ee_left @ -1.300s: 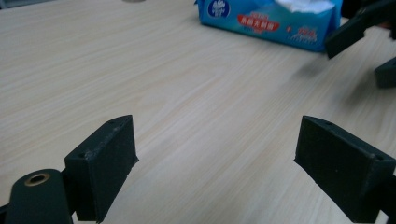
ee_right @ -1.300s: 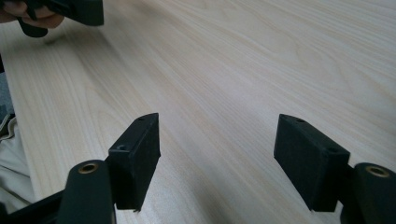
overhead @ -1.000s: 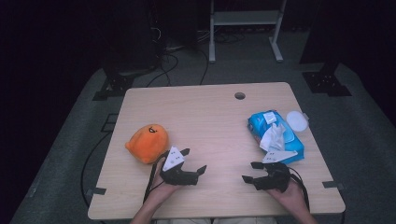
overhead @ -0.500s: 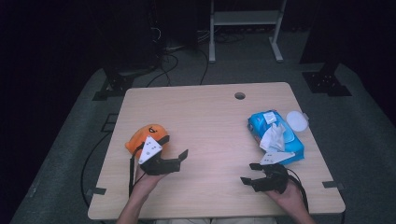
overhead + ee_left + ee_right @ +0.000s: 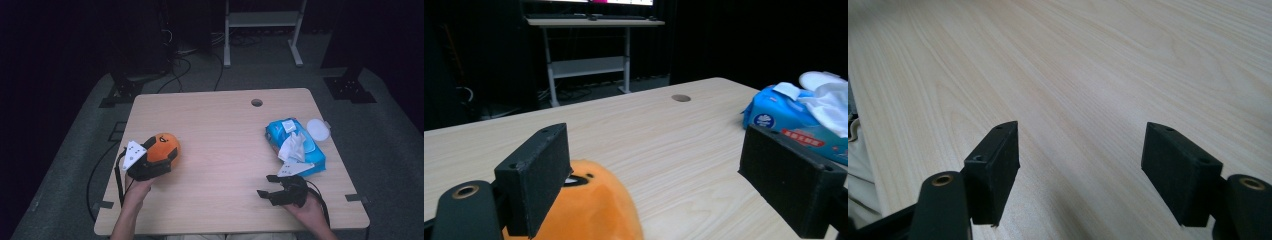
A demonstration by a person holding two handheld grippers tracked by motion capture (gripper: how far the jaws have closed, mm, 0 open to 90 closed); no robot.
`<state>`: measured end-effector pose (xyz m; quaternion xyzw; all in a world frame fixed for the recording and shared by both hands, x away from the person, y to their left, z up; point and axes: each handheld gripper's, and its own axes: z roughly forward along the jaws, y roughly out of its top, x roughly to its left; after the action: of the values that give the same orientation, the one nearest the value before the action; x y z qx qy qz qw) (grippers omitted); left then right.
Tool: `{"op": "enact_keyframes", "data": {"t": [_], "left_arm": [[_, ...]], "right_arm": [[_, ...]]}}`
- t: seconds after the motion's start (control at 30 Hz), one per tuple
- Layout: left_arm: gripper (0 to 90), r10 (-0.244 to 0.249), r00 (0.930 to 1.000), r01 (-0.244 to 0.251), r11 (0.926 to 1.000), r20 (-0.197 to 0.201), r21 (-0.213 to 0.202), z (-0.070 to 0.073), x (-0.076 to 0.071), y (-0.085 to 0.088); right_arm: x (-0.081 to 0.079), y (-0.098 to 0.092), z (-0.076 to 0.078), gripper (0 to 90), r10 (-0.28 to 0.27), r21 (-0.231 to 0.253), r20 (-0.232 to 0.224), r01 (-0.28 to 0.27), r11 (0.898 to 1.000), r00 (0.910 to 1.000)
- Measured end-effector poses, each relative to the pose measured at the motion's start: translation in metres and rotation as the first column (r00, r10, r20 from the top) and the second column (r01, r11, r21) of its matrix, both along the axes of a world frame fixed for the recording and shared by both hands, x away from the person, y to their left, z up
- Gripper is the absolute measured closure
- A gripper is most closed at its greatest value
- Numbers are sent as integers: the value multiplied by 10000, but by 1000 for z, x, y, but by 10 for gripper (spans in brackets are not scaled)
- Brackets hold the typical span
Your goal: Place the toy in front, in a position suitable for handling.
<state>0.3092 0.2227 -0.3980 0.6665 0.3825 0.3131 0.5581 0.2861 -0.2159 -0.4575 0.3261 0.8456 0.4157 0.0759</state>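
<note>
An orange plush toy (image 5: 164, 144) lies at the left side of the wooden table (image 5: 220, 130). My left gripper (image 5: 162, 150) is open, with one jaw on either side of the toy. In the left gripper view the toy (image 5: 594, 210) sits low between the jaws, close against the left one, and a wide gap separates it from the right one. My left gripper (image 5: 664, 172) is not closed on it. My right gripper (image 5: 265, 186) rests near the front right of the table. It stands open over bare wood (image 5: 1080, 160) with nothing between its jaws.
A blue pack of wet wipes (image 5: 292, 147) with a white wipe pulled up from it lies at the right, just beyond my right gripper. A white round lid (image 5: 318, 129) sits beside the pack. A cable hole (image 5: 256, 102) is near the far edge.
My left gripper has moved left and away from the person to the orange toy, and its jaws now straddle it. The right gripper has hardly moved.
</note>
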Motion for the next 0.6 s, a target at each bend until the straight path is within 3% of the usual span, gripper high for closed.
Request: {"op": "enact_keyframes", "data": {"t": [0.37, 0.6], "left_arm": [[120, 778, 9970, -779, 9968, -19, -184, -7, 5, 22], [117, 1224, 9923, -1225, 9924, -170, -69, -16, 9, 31]], "right_arm": [[1, 0, -1, 304, 66, -34, -28, -66, 10000, 10000], [0, 3, 0, 304, 131, -85, -22, -131, 9999, 9999]]}}
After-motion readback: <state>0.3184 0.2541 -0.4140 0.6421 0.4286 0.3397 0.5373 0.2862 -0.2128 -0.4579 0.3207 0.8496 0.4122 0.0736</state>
